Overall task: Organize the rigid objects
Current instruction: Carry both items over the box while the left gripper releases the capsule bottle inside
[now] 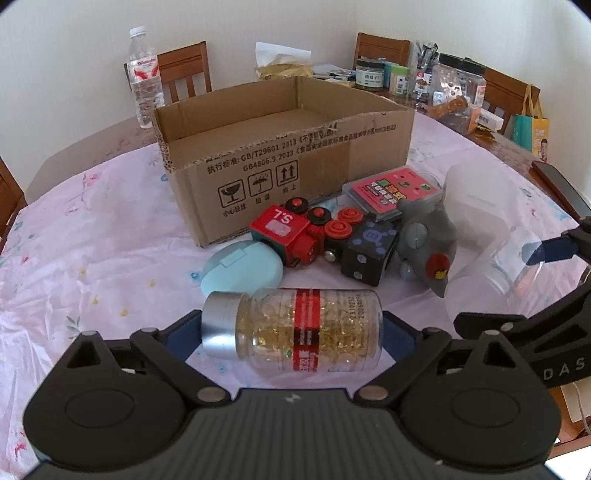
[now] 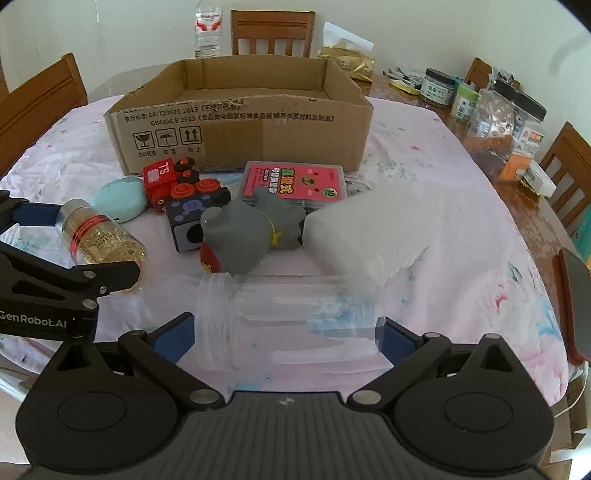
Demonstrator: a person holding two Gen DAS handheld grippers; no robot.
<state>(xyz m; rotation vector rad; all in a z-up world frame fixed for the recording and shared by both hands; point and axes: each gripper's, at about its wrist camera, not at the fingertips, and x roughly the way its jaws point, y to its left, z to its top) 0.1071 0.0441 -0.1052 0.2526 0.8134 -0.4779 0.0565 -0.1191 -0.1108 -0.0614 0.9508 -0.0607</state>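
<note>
A clear bottle of golden capsules (image 1: pixel 310 328) with a silver cap lies sideways between my left gripper's (image 1: pixel 290 332) blue pads, which meet its cap and base; the same bottle (image 2: pixel 99 240) shows in the right wrist view. A see-through plastic jar (image 2: pixel 284 321) lies sideways in my right gripper (image 2: pixel 288 336), threaded mouth at the left pad, bottom at the right pad. Behind them lie a red toy train (image 1: pixel 295 232), a black cube (image 1: pixel 369 254), a grey toy animal (image 2: pixel 240 236), a pink card case (image 2: pixel 293 181), a pale blue oval case (image 1: pixel 242 271) and a frosted white tub (image 2: pixel 369 229). The open cardboard box (image 1: pixel 280 162) stands behind.
A pink flowered cloth (image 1: pixel 92 240) covers the table. A water bottle (image 1: pixel 144 77) stands behind the box on the left. Jars and packets (image 2: pixel 506 118) crowd the bare wood on the far right. Wooden chairs (image 2: pixel 271 33) ring the table.
</note>
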